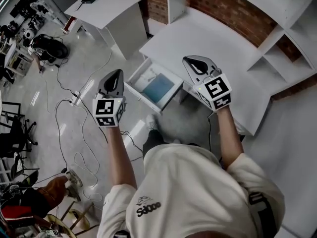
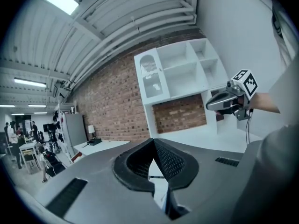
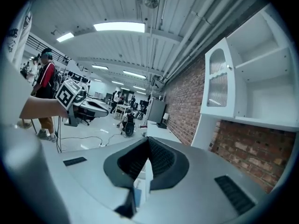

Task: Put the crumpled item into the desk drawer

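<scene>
Left tongs (image 1: 117, 76) and right tongs (image 1: 194, 63) are held pressed together, empty. Between them a drawer (image 1: 132, 86) is seen pulled out past the desk (image 1: 208, 33) edge, with a blue item (image 1: 158, 88) inside.

The right tongs (image 3: 148, 143) are closed tip to tip, with nothing between them. Off to their left, a bare arm (image 3: 35, 107) holds the left tongs (image 3: 96, 105) out level. To the right, a white shelf unit (image 3: 261, 78) stands against a brick wall (image 3: 187, 104). Ahead and left, cables (image 3: 84, 141) trail over the floor (image 3: 93, 129).
</scene>
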